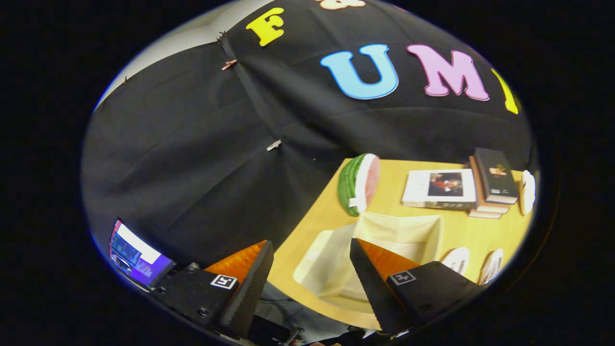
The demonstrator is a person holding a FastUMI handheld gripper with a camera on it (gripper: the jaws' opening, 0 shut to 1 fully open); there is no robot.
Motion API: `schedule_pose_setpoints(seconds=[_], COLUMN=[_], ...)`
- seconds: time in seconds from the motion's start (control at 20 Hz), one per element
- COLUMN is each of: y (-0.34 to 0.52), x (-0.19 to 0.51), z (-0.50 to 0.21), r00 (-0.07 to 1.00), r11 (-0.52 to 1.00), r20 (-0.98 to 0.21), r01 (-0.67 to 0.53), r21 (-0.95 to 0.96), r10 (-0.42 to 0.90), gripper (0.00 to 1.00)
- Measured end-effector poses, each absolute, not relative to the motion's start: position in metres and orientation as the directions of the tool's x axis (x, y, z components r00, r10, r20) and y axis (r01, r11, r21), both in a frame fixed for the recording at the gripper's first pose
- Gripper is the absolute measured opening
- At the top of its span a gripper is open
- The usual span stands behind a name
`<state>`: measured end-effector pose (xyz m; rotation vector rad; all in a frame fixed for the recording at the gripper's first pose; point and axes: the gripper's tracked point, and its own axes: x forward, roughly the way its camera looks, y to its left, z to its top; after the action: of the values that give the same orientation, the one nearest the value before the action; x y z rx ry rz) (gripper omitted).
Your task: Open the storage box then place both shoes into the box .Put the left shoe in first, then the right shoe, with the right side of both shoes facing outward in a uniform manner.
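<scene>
Tool point(312, 269) agape, empty; storage box point(423, 235) open; watermelon point(359, 183), books point(495, 175) beyond.

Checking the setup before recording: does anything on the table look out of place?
Nothing stands out. The box sits open, the shoes lie beside it, the books are stacked flat. The hand-held gripper is open, holding nothing.

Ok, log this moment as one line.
fingers: open, empty | storage box: open, on table, just ahead | shoes: beside box, not yet in | watermelon slice, books: beyond box
</scene>
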<state>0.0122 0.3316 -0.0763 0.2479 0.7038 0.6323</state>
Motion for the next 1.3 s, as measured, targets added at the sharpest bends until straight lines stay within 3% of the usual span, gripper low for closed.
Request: schedule_pose_setpoints(seconds=[0.2, 0.55, 1.0, 1.3], y=[0.245, 0.125, 0.055, 0.05], x=[0.011, -0.016, -0.029, -0.009], z=[-0.115, -0.22, -0.327, -0.384], r00=[0.666, 0.628, 0.489, 0.41], r11=[0.893, 0.978, 0.982, 0.974], r20=[-0.595, -0.751, -0.87, -0.91], r01=[-0.337, -0.17, -0.186, -0.222], r21=[0.298, 0.122, -0.036, -0.035], r10=[0.45, 0.203, 0.061, 0.061], gripper=[0.98, 0.98, 0.98, 0.97])
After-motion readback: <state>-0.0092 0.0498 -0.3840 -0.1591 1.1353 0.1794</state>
